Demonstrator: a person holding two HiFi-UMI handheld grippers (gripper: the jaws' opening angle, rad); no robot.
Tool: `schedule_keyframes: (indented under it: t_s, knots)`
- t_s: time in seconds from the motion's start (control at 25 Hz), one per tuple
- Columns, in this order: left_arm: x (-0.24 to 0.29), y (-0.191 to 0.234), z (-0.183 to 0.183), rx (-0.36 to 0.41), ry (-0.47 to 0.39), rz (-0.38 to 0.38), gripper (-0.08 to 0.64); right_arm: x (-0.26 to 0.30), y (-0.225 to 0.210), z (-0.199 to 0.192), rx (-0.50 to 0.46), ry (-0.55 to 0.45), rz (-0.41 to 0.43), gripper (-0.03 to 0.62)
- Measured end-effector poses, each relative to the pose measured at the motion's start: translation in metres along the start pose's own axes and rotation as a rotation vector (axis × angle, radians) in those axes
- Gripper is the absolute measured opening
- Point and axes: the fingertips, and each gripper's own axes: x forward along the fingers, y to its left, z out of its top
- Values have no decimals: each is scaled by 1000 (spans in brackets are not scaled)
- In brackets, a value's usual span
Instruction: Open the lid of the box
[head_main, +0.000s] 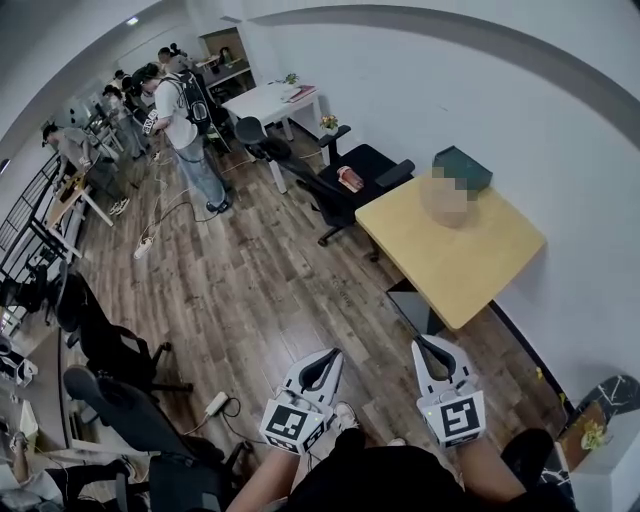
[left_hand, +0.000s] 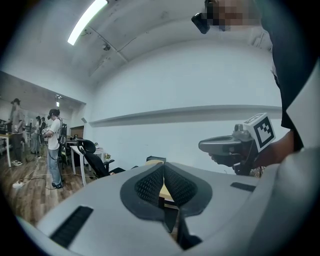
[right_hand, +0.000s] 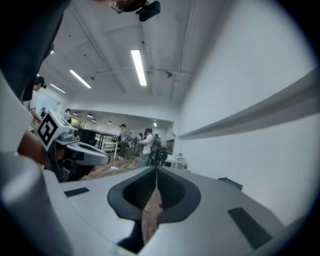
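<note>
A dark green box with its lid down sits at the far corner of a light wooden table by the white wall. In the head view both grippers are held low in front of the person, well short of the table. My left gripper is shut and holds nothing. To its right, my right gripper is likewise shut and empty. The left gripper view shows its own pads pressed together, with the box small and far beyond them. The right gripper's jaws also meet.
Black office chairs stand left of the wooden table, one with a small item on its seat. A white table and several standing people are further back. A power strip and another chair lie close on the left.
</note>
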Motion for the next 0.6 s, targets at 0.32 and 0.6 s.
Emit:
schedule_keyframes:
  t_s: [0.32,0.6]
  knots:
    - [12,21,-2,-7,0,-20,20,26,-8,5,36,-24,-54,264]
    - [26,46,-7,-13,13,-41,20,58,-32,-4,65,-20,-179,449]
